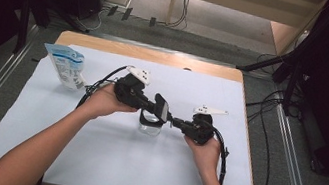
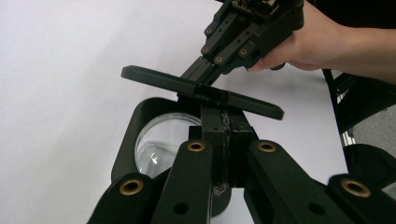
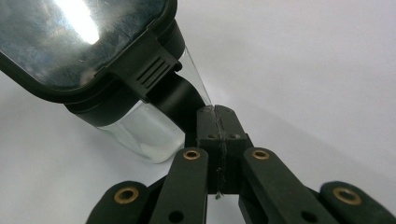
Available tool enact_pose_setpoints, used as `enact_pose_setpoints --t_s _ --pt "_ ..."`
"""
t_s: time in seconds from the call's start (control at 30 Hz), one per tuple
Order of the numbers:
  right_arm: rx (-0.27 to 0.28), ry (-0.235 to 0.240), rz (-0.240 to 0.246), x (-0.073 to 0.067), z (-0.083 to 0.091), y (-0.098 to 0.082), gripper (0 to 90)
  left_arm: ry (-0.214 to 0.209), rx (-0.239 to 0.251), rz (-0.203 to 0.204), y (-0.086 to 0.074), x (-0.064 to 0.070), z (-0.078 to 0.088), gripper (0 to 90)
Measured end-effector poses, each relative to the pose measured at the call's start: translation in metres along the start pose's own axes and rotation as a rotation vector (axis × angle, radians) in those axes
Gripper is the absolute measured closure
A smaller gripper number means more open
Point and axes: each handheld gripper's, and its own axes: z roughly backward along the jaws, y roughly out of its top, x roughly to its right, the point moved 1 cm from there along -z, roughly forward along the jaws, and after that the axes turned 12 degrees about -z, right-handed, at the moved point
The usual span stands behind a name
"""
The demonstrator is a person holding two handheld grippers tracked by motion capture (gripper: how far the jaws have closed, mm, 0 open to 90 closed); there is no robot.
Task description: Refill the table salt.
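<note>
Both my tongs are pressed together at mid-table, the left gripper (image 1: 156, 106) pinching the clear container's (image 1: 150, 124) black rim, the right gripper (image 1: 175, 121) pinching its hinged lid (image 1: 161, 107); it looks light, stiff and slippery, so I favour the ribbed tab.

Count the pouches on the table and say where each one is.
1. A single blue-and-white pouch stands at the far left of the white table cover, away from the left gripper and the clear container. Nothing suggests another is hidden.
</note>
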Motion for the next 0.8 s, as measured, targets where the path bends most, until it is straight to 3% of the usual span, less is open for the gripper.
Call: enact_pose_setpoints --t_s 0.37,0.8 --pt "0.007 -0.003 -0.002 0.0 0.0 -0.001 90.0 -0.003 0.018 0.03 0.011 -0.002 -0.015 90.0" --pt "0.019 -0.02 -0.005 -0.003 -0.001 -0.003 90.0 -0.018 -0.003 0.028 0.023 -0.003 -0.031 90.0"
